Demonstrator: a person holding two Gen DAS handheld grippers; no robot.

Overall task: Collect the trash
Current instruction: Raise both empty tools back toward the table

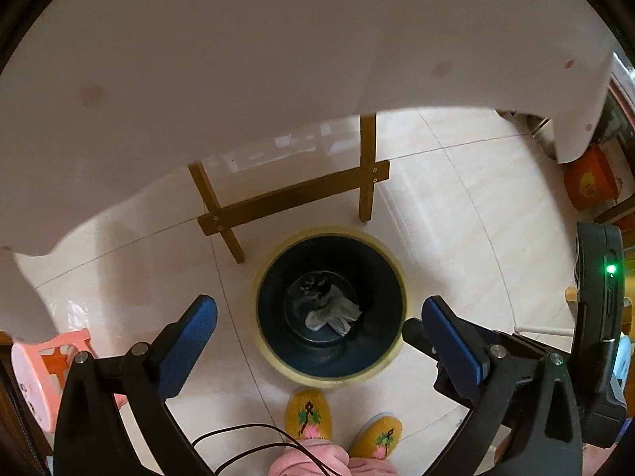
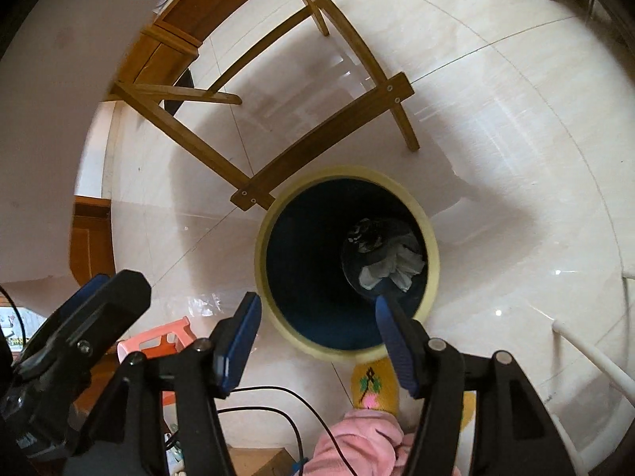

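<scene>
We find both tongs empty over the bin (image 1: 329,305). The left tongs (image 1: 317,317) stand fully apart, the right tongs (image 2: 317,317) moderately apart; nothing lies between either pair.

The trash (image 1: 333,313), crumpled pale paper with a darker scrap behind it, lies at the bottom of the bin, directly below and slightly ahead of both tongs. We discern no clear long axis in the wad. The left tongs frame the bin mouth squarely; the right tongs sit off to one side of it, one pad (image 2: 391,341) overlapping the rim. We judge this load deposited, so the next piece must be sought elsewhere; none shows in either view.

The bin stands on a glossy pale tile floor (image 1: 456,198), just beside the wooden legs (image 1: 293,194) of the bench (image 1: 238,59). A pink stool (image 1: 43,361) stands left of the left tongs. Yellow slippers (image 1: 309,412) are near the bin.
</scene>
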